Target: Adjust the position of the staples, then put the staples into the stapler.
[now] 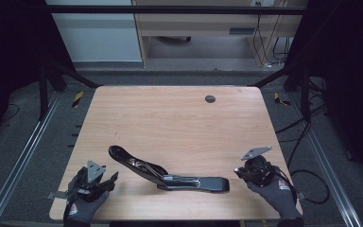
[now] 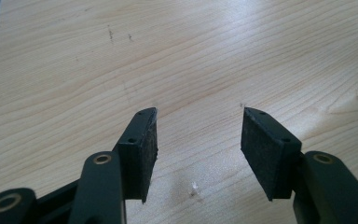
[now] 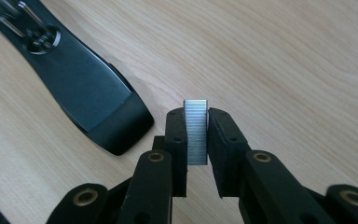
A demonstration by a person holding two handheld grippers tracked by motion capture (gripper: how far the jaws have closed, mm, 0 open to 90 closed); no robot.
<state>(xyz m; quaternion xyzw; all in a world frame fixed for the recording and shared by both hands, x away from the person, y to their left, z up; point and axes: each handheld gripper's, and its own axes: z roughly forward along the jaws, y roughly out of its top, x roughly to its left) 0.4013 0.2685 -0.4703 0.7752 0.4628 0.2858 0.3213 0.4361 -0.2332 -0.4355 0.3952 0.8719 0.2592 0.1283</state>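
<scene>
Two pads of the right gripper (image 3: 196, 135) are clamped on a strip of staples (image 3: 196, 131), which stands upright between them with its top end poking just above the jaw tips. Just beside it, to the left in the right gripper view, lies the rounded end of the opened black stapler (image 3: 95, 100), apart from the jaws, with bare wood between. In the high view the right gripper (image 1: 240, 171) sits near the table's (image 1: 179, 118) right front corner, close to the right edge, with the stapler (image 1: 168, 171) stretched out flat toward the left gripper (image 1: 108, 182). That left gripper has its jaws spread with nothing between them, only tabletop under the pads (image 2: 145, 154); it hovers at the left front corner, near the front edge. Beyond the stapler the whole far half of the table is open wood, up to a small dark grommet (image 1: 210, 99) near the back edge.
</scene>
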